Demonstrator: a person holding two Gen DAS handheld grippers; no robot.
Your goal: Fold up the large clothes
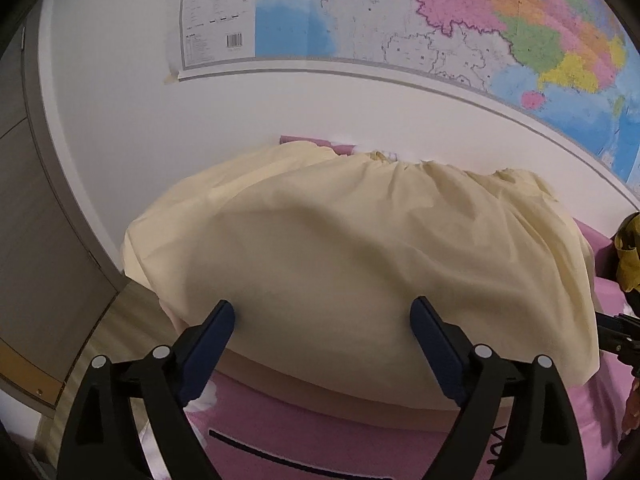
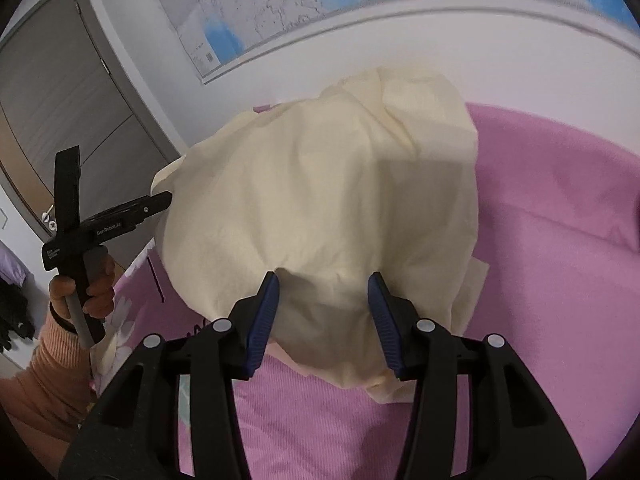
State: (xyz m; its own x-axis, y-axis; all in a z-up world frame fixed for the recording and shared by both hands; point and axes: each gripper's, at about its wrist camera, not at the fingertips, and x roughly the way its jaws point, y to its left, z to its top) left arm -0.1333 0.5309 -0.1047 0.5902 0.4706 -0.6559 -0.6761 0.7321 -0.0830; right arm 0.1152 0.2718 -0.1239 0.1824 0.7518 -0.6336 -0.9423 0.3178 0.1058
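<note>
We find the pale cream, soft cotton garment [image 2: 320, 208] lying in a rumpled, partly folded heap on the pink bed cover [image 2: 560, 240], close to the white wall under a large coloured wall map [image 1: 480, 20]. Its gathered edge lies toward the wall; the near edge bulges toward us, with a lower layer showing beneath it.

The left tool [image 1: 324, 316] is spread wide with nothing between its blue pads; in the right wrist view it is held up and clear of the cloth, in a hand [image 2: 86, 284] with an orange sleeve. The right tool [image 2: 323, 284] stands half open over the near edge of the garment. Cloth lies between its pads, but we cannot tell whether they press on it.

We judge a fold has been laid and the left side released. The next move calls for a fresh hold on a free edge, both sides level, to carry the cloth over evenly without dragging the layer beneath.
</note>
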